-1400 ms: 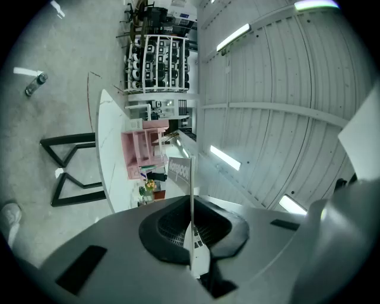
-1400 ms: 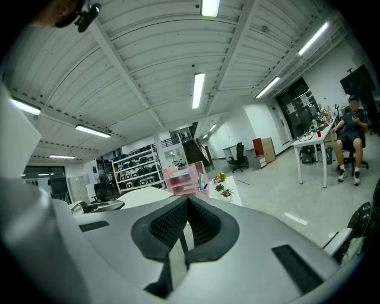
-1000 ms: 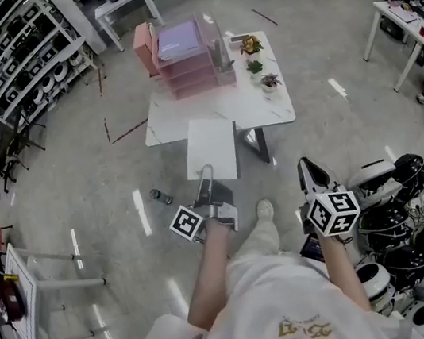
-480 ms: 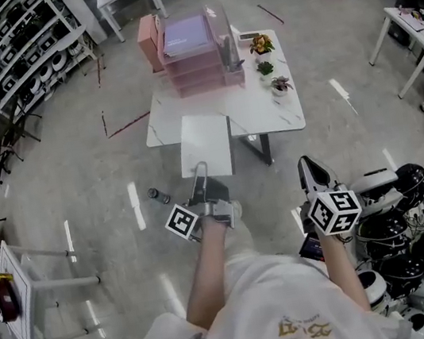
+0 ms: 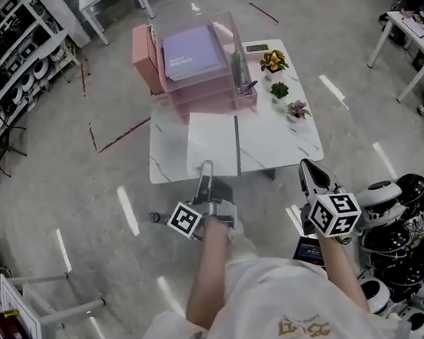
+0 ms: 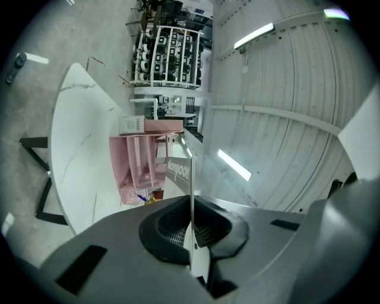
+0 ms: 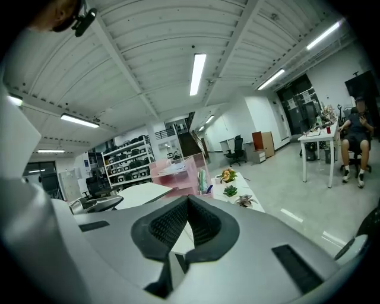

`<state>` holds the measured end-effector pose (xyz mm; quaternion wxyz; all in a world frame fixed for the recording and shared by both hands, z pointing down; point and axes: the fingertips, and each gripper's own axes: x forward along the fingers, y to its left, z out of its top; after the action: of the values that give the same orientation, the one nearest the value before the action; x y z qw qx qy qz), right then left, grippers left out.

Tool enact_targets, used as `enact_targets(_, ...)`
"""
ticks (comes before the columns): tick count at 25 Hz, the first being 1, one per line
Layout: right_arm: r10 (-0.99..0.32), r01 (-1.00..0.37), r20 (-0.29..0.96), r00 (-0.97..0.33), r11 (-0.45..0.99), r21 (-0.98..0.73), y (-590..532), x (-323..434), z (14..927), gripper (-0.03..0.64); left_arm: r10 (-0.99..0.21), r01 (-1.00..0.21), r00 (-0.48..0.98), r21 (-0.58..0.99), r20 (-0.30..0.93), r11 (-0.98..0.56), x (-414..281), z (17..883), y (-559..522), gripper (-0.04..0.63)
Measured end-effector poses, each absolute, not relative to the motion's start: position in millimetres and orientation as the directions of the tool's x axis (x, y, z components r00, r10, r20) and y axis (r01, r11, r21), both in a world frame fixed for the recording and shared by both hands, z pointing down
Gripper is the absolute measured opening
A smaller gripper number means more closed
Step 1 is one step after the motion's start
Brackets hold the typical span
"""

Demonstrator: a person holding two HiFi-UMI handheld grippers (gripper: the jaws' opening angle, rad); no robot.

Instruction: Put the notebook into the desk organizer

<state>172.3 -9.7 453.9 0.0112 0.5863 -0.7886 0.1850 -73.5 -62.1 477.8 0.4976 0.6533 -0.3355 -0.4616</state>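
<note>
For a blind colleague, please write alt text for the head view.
The left gripper holds a white notebook by its edge, before a white table bearing a pink desk organizer. The right gripper hangs shut and empty beside it.

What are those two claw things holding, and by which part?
The left gripper pinches the thin white notebook by its near edge, with the cover edge-on between its jaws. The right gripper is shut and holds nothing.

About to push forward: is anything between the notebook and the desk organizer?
Nothing visible. The notebook, clamped in the left tongs, hangs over the near edge of the table, facing the pink desk organizer. The potted plants stand off to the right. A purple book already fills the top tray.
</note>
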Motion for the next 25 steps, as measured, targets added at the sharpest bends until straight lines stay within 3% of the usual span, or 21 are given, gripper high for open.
enact_targets(25,-0.912,-0.958,0.363,-0.190,0.091,-0.273,-141.1,104.6,494.4,0.009,-0.852,0.110,0.491,0.983,-0.182,-0.147,-120.6,527.6,-220.2,0.025)
